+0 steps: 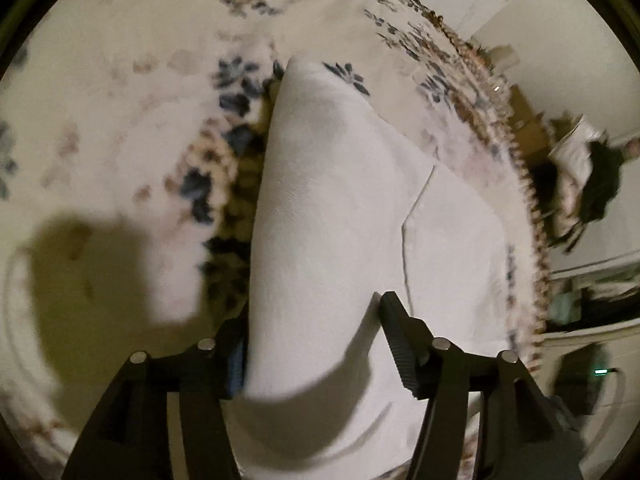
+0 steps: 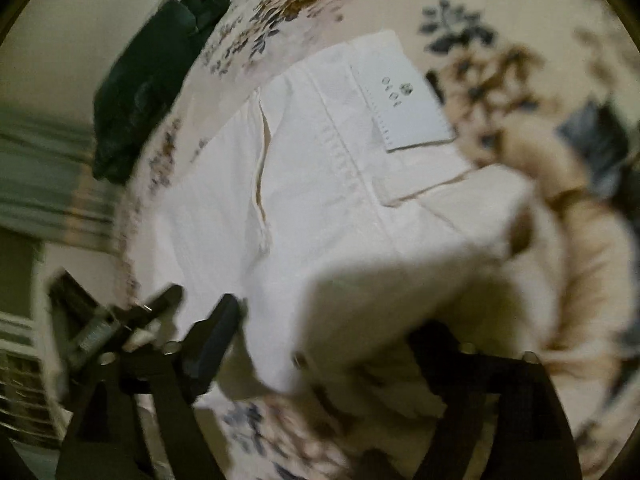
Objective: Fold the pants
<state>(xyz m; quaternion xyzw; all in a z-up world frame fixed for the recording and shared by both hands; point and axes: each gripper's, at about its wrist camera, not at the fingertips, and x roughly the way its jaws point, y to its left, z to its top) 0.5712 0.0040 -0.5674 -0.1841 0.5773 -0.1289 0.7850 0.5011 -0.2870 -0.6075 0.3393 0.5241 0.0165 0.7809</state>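
While the white pants (image 1: 320, 208) lay on the floral rug (image 1: 120, 120), the left hand-held gripper (image 1: 312, 320) stood wide, a raised fold of the fabric between its fingers; right hand-held gripper (image 2: 320, 328) also wide, blurred cloth draped between; paper tag (image 2: 404, 88) on the waistband; dark garment (image 2: 148, 80) off the rug's edge.

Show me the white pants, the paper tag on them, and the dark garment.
pants (image 1: 320, 200): left wrist view, middle of the raised fold.
tag (image 2: 404, 96): right wrist view, centre of the white card.
dark garment (image 2: 148, 84): right wrist view, middle of the heap.
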